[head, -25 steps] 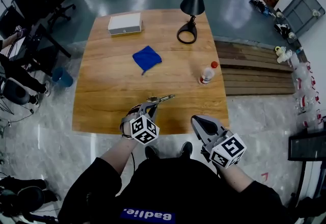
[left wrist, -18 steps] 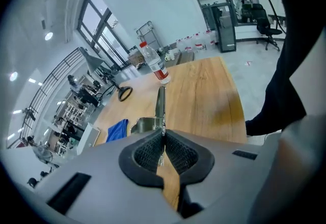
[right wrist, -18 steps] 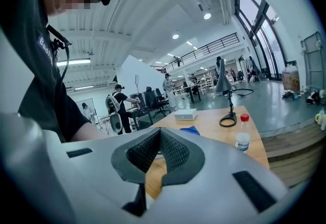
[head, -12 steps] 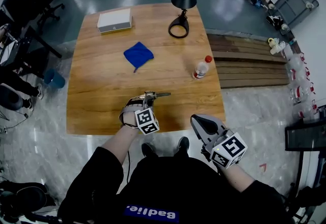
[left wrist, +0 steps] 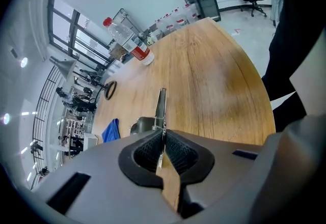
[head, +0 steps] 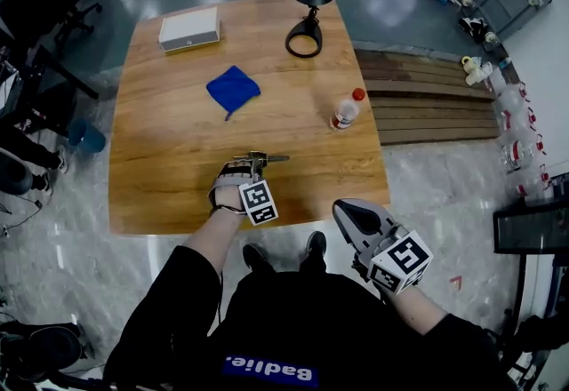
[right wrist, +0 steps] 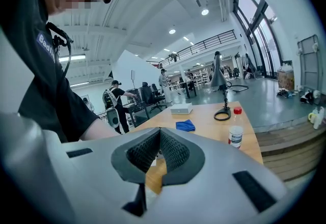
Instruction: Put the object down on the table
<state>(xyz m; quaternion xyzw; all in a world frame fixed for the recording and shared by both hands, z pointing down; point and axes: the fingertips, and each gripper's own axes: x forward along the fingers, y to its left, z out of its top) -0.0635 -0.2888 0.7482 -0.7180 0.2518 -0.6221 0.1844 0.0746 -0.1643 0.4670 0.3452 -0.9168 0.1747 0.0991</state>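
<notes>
A slim metal tool [head: 265,157] sticks out to the right from my left gripper [head: 252,165], which is shut on it over the front part of the wooden table [head: 160,123]. In the left gripper view the tool's thin shaft [left wrist: 161,106] runs forward from between the pads, low above the wood; whether it touches I cannot tell. My right gripper [head: 348,210] hangs off the table's front edge, near the person's body. Its jaws are shut with nothing between them [right wrist: 159,141].
A blue cloth [head: 233,88] lies mid-table, and a red-capped plastic bottle [head: 343,111] stands at the right. A white box [head: 188,28] and a black desk lamp [head: 307,25] sit at the far edge. Wooden slats [head: 427,105] lie on the floor beyond the right edge.
My left gripper has moved forward from the table's front edge to farther over the table, still holding the tool. The right gripper has stayed where it was.
</notes>
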